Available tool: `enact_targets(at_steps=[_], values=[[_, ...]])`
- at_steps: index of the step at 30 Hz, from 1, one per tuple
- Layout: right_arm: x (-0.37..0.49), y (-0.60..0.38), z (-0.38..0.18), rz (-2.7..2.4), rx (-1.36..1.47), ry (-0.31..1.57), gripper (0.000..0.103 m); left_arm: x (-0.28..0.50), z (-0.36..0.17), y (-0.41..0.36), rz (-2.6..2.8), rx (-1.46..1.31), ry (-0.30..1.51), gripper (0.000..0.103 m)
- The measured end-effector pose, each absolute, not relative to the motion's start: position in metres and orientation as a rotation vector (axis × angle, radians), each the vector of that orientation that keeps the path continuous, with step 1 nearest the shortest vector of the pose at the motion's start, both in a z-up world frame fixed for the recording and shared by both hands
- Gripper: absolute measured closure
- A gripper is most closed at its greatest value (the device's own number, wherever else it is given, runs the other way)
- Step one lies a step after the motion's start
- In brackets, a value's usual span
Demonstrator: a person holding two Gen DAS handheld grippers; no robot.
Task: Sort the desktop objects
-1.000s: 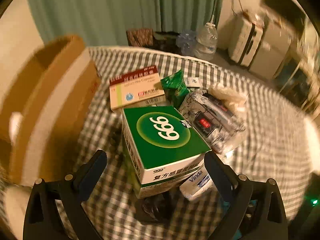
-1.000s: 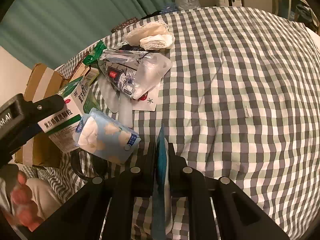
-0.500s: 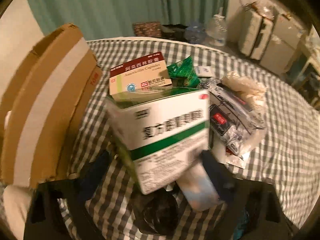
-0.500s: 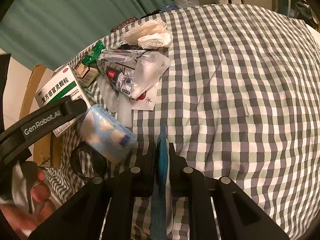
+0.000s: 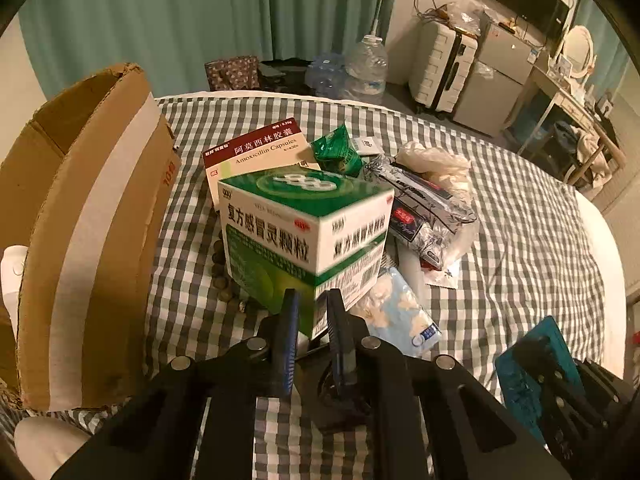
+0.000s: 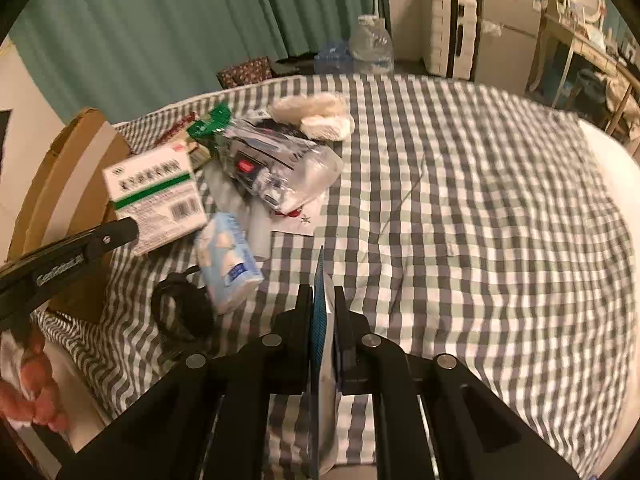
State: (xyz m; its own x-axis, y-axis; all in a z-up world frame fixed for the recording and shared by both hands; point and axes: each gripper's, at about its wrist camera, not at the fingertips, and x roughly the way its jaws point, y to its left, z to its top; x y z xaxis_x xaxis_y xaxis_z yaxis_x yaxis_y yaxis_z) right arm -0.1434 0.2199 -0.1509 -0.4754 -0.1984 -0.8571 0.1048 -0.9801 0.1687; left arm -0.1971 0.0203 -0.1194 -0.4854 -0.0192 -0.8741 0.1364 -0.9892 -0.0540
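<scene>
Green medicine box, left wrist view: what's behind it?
Behind the green medicine box lies a red-and-white capsule box, its lower half hidden. A green packet sits beside that. Anything directly under the green box is covered.

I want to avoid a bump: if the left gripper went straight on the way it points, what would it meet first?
The green and white medicine box, whose bottom corner sits between the closing jaws of the left gripper; whether they press it is unclear.

light: dim, warm yellow indoor cast | shadows: soft, dark pools beside the cardboard box (image 5: pixel 80 240) | blur: medicine box (image 6: pixel 154 196) and checked bed cover (image 6: pixel 460 220) smeared in right view, left view sharper | distortion: fisheye bending, black vignette at corners | glare: none seen
</scene>
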Motion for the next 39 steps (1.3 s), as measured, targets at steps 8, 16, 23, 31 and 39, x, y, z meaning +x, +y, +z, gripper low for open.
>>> enact_targets(at_steps=[8, 16, 23, 31, 39], values=[[-0.129, 0.216, -0.147, -2.542, 1.498, -0.143, 0.094, -0.179, -0.107, 0.018, -2.605, 1.508, 0.263, 0.008], [-0.130, 0.220, -0.158, -2.509, 1.503, -0.193, 0.094, -0.201, -0.105, 0.018, -2.574, 1.558, 0.348, 0.007], [-0.133, 0.227, -0.163, -2.467, 1.494, -0.266, 0.094, -0.217, -0.139, 0.007, -2.375, 1.550, 0.283, 0.006], [-0.135, 0.226, -0.167, -2.444, 1.503, -0.277, 0.094, -0.219, -0.135, 0.023, -2.512, 1.499, 0.181, 0.035], [-0.135, 0.221, -0.167, -2.464, 1.515, -0.221, 0.094, -0.216, -0.129, 0.020, -2.498, 1.570, 0.213, 0.024]])
